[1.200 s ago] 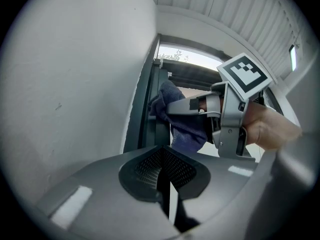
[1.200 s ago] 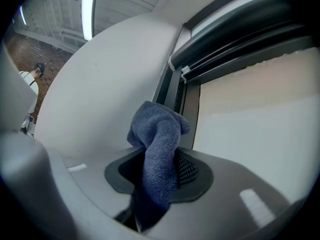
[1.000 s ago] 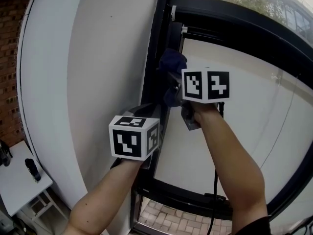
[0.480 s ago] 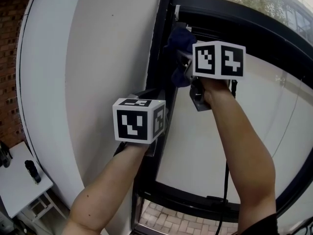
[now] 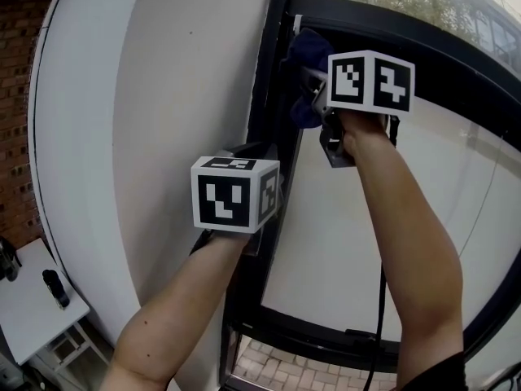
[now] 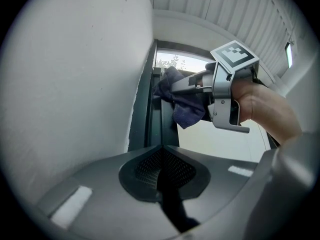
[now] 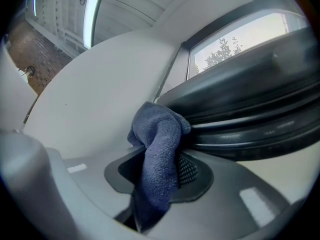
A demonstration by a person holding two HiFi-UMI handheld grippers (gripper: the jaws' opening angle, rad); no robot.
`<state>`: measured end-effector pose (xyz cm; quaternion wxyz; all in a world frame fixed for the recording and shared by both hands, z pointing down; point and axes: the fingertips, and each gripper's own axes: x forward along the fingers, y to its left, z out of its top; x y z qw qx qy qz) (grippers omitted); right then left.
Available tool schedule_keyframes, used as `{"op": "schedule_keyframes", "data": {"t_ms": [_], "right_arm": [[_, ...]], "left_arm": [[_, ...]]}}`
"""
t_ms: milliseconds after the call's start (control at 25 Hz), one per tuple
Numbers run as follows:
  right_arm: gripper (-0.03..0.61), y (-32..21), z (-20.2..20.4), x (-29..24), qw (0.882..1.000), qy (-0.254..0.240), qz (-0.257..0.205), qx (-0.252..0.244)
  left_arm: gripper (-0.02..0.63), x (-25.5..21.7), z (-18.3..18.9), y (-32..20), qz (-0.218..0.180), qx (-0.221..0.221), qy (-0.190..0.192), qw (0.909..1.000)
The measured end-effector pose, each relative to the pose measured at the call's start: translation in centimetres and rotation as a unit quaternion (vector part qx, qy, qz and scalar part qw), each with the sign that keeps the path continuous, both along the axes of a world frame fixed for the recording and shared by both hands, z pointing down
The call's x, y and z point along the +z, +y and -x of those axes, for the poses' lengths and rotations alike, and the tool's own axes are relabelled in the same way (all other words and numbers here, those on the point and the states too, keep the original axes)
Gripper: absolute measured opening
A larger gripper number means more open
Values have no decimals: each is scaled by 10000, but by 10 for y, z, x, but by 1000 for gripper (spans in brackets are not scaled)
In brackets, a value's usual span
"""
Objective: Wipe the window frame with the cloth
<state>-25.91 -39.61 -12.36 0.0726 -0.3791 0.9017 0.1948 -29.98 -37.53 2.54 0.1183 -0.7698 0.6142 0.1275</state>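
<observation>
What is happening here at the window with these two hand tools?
A person holds a gripper in each hand at a black window frame. The right gripper is shut on a dark blue cloth and holds it against the frame near its upper corner, so the wiping is under way. The left gripper is shut with nothing between its jaws, lower down beside the frame's upright bar.

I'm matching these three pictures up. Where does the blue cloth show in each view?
Head view: blue cloth top centre, against the black window frame.
Left gripper view: blue cloth upper centre, hanging beside the frame.
Right gripper view: blue cloth centre, pinched between the jaws, its top against the frame.
Shared landmark: the black window frame.
</observation>
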Motion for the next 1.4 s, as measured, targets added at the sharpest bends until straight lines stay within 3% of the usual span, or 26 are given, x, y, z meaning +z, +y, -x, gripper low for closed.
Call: {"op": "schedule_keyframes", "data": {"t_ms": [440,960,1200,1400], "right_arm": [[133,29,-15,26,9998,-73,-96,-179],[133,67,-48,61,9996,-166,58,-226],[133,92,-70,103,9997,-110,126,-194],[133,95,-99,151,9987,-147,473,-95]], "left_arm": [[-6,11,-7,31,-161,186,-45,9997],[-6,24,-12,78,-178,57,-87,9998],[-6,47,-25,103,-210,115,-108,9997],[-6,65,-30,105,-165,234,16,9996]]}}
